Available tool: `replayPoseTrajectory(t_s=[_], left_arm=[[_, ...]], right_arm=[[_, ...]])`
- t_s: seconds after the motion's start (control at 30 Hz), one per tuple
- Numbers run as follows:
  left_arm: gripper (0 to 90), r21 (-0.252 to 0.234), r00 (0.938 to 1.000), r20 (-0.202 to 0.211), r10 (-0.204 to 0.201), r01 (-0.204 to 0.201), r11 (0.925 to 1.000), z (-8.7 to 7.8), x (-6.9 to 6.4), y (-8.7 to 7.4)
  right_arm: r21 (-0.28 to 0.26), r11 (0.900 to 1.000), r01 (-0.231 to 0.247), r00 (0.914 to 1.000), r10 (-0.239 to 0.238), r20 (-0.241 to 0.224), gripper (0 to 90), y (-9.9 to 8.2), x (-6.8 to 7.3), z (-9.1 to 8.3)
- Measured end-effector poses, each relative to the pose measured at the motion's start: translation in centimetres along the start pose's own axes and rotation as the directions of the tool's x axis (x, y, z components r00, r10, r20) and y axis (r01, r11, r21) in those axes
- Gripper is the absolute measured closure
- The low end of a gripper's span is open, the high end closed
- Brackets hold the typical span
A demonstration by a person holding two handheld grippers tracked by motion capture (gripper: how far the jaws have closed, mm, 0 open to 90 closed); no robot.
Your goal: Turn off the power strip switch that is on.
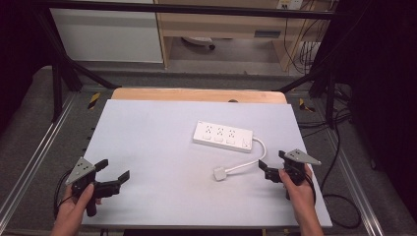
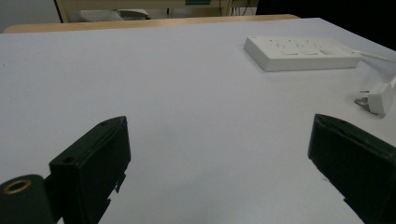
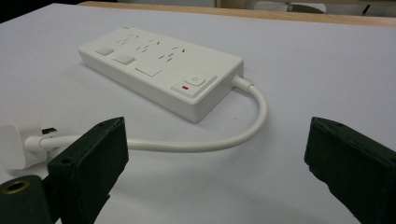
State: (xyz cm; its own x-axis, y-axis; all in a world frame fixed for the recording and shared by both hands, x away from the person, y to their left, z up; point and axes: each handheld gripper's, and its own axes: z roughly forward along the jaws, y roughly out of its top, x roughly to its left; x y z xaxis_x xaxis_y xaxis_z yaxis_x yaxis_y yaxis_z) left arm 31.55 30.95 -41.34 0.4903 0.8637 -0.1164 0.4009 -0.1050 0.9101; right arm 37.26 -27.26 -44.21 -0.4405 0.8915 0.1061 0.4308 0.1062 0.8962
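Note:
A white power strip lies flat on the white table top, right of centre. Its short white cable loops to a white plug lying loose on the surface. My left gripper is held near the front left, jaws wide open with nothing between them. My right gripper is at the front right, just right of the plug, also open and empty, with the cable lying beyond its jaws.
The white table top has a wooden strip along its far edge. Metal frame rails and dark cables run along both sides on the floor. A wooden cabinet stands behind.

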Motion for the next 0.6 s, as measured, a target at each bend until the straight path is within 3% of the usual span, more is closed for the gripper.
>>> replayPoseTrajectory(t_s=[0.6], left_arm=[[5.6, 0.007, 0.9999, 0.010, 0.004, -0.004, 1.0000, 0.10, -0.15, 0.00]], right_arm=[[-0.027, 0.9996, -0.006, 1.0000, 0.006, 0.001, 5.3, 0.24, 0.01, -0.34]])
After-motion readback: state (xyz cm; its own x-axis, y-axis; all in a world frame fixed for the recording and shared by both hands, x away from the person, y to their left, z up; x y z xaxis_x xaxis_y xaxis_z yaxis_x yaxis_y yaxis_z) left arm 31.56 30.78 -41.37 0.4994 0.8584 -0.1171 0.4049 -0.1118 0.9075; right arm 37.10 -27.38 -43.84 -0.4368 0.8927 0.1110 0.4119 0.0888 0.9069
